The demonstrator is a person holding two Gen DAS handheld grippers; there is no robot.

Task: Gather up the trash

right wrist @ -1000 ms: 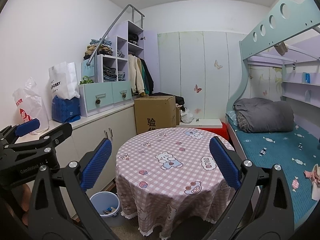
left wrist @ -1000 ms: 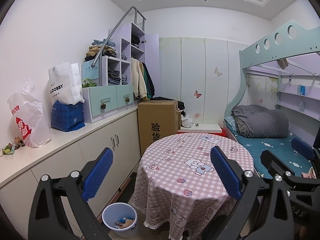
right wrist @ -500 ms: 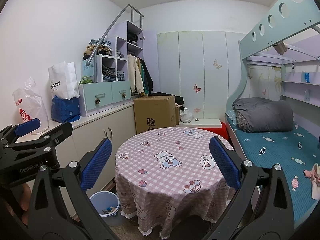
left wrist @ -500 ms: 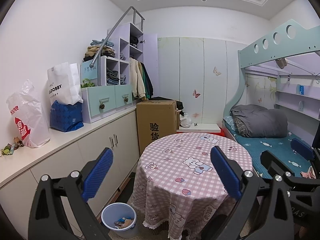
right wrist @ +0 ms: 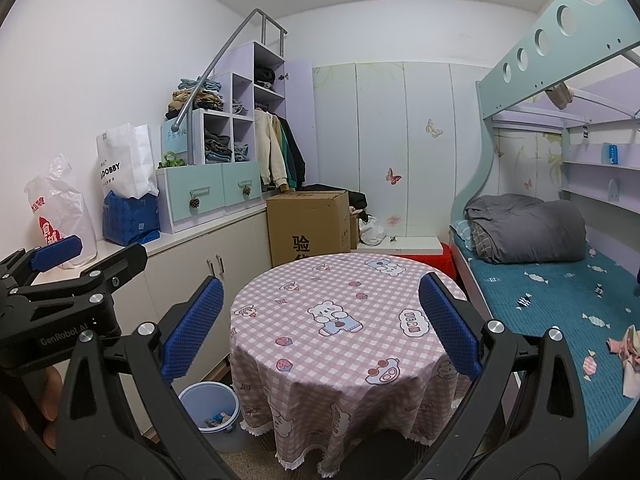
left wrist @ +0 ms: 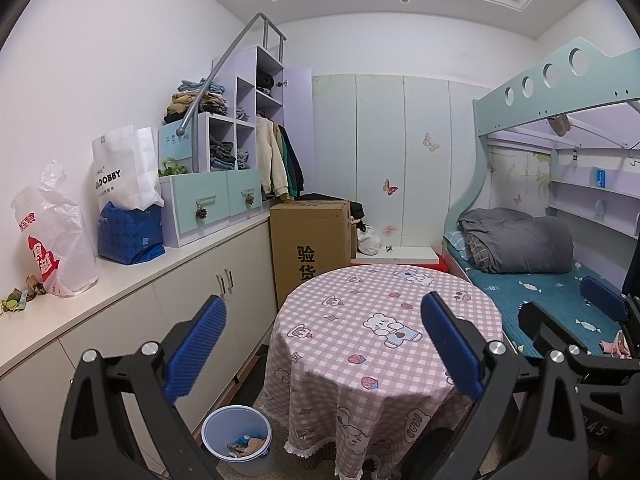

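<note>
Blue-padded fingers stood spread and empty on both tools as a person surveyed a small bedroom from behind a round table [left wrist: 384, 320] draped in pink checked cloth. The left gripper [left wrist: 324, 344] hung over the table's near edge with nothing between its pads; the right gripper [right wrist: 320, 324] was likewise wide apart and held nothing. The tabletop itself appeared bare of litter.

The trash bin [left wrist: 237, 432], a pale blue pail, stood on the floor just beside the table's left skirt, against the white cabinets, with a few wrappers already lying inside it. Small scraps [left wrist: 18, 300] that looked like wrappers lay on the countertop at far left, next to a white plastic bag [left wrist: 52, 240] printed in red. On the teal bedspread at right, a crumpled pink-and-white piece [right wrist: 628, 352] lay near the bed's near edge; whether it was paper or cloth could not be told.

No pickup had yet begun. Judged from this view, the work would go best by choosing one loose piece, approaching with the pads kept wide, pinching it at its bulkiest fold, and releasing only once directly above the pail's mouth, since light wrappers may drift.
</note>
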